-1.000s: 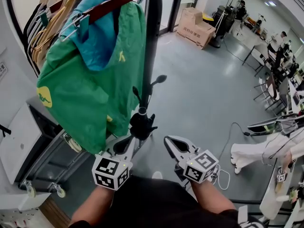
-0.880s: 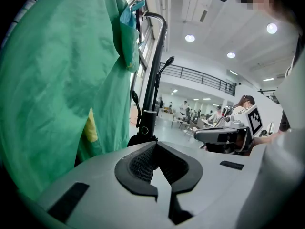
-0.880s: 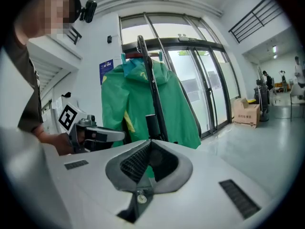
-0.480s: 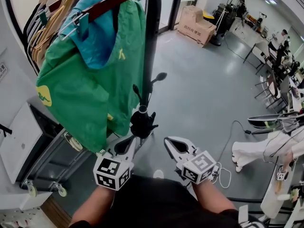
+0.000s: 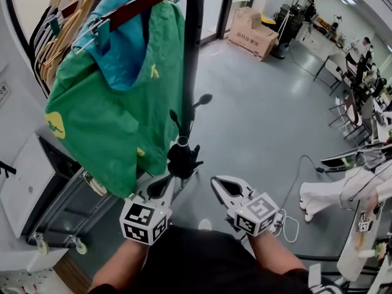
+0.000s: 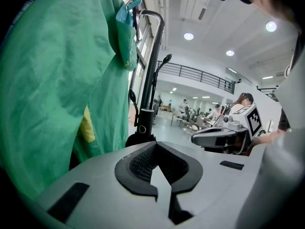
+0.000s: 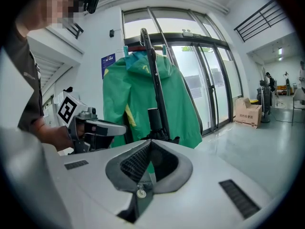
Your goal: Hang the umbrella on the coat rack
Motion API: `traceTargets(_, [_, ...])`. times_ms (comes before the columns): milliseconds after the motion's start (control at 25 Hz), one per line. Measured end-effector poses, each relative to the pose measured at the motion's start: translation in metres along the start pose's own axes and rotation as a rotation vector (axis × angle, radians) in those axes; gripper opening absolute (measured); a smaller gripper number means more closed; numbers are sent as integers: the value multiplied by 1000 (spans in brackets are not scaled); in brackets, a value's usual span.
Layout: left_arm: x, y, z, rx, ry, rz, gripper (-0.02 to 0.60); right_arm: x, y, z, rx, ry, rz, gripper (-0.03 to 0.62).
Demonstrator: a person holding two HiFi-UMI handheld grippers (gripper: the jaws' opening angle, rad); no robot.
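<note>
The left tool (image 5: pixel 165 184) and right tool (image 5: pixel 220 187) are hovering closed and empty just short of the coat rack pole (image 5: pixel 193 48). The folded black umbrella (image 5: pixel 182 158) is apparently hanging against that pole, below its hooks (image 5: pixel 204 100), beside the green jacket (image 5: pixel 116 103). Hanging seems done; next, backing away without nudging it.

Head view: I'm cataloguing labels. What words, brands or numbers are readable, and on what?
Nothing reads clearly.
On the cardboard box: dark print, too blurred.
On the green jacket: yellow emblem, no words.
On the left gripper and right gripper: square markers only.
</note>
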State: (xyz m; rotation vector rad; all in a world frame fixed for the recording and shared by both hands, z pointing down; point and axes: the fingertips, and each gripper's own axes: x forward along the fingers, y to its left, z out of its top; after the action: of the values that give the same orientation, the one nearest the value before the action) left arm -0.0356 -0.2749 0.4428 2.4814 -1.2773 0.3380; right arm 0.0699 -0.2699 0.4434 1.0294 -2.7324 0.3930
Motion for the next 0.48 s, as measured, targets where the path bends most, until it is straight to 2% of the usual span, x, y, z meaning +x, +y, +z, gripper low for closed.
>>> traceTargets(480, [1,0,4,6,-1,1,15,1,0,3,8,2,15,11])
